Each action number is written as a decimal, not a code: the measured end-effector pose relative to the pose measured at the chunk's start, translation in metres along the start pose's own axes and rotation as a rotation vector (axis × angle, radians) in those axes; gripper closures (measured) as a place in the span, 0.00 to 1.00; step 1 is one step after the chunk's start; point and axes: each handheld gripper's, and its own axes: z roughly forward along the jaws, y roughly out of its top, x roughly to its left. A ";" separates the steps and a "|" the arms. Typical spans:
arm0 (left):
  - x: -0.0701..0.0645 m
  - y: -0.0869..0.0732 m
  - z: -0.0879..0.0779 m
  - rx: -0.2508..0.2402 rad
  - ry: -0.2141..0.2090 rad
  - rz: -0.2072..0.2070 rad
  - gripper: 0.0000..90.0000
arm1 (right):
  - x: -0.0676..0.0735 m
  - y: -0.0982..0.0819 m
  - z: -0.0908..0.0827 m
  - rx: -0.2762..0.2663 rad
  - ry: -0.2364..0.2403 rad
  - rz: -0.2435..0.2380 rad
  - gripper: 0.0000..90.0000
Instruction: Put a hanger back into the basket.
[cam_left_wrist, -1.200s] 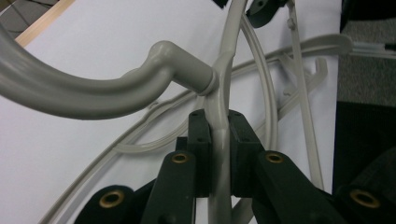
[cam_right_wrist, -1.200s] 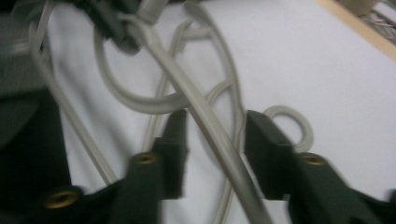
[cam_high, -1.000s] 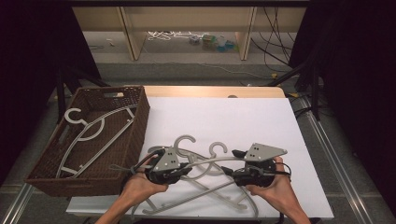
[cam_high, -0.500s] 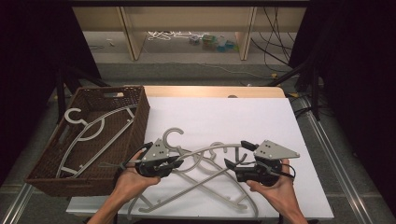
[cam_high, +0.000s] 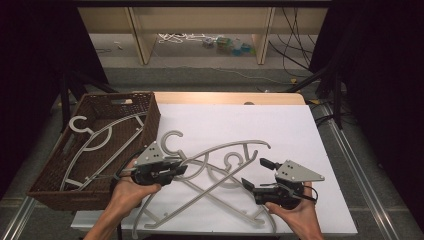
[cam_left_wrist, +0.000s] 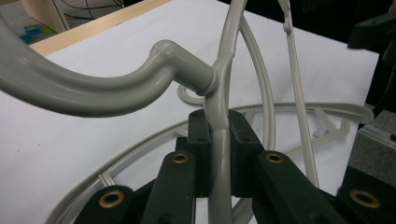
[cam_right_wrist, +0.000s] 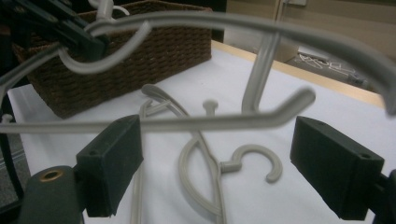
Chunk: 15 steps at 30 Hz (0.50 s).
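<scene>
Writing: no brand, label or lettering can be read on anything here.
Table (cam_high: 300, 130): a white sheet covers it, with a strip of bare wood along the far edge in the upper middle of the high view. The upper right of the sheet is bare and open. The near edge runs along the bottom of the frame, under both hands.
Basket (cam_high: 145, 117): brown wicker at the left of the high view, sitting at the table's left edge. One grey hanger (cam_high: 87, 137) lies inside it. Its right wall stands just beside the left gripper, so room is tight on that side.
Held hanger (cam_high: 220, 150): grey plastic, centre of the high view, raised above the sheet and tilted. Its hook (cam_high: 172, 137) points toward the upper left, near the basket wall. Its bar slants down to the lower left of the frame.
Lying hanger (cam_high: 230, 162): grey, flat on the sheet beneath the held one, hook near the frame's middle.
Left gripper (cam_high: 177, 170): lower left of centre in the high view. It is clenched on the held hanger just below the hook's neck; in the left gripper view the pads (cam_left_wrist: 198, 135) press the grey stem from both sides.
Right gripper (cam_high: 252, 175): lower right of centre. Its jaws have just been opening and stand wide, released. In the right gripper view the held hanger's bar (cam_right_wrist: 196, 122) crosses between the pads (cam_right_wrist: 114, 163) without touching them.
</scene>
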 end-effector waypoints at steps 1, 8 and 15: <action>0.001 0.000 -0.002 0.000 -0.003 0.004 0.91 | 0.000 -0.001 0.000 0.002 0.000 0.003 0.20; 0.001 0.004 -0.016 -0.046 -0.019 -0.041 0.91 | 0.001 -0.008 0.002 0.011 0.013 0.015 0.19; -0.001 0.009 -0.029 -0.052 -0.046 -0.062 0.91 | 0.001 -0.010 0.004 0.013 0.016 0.022 0.19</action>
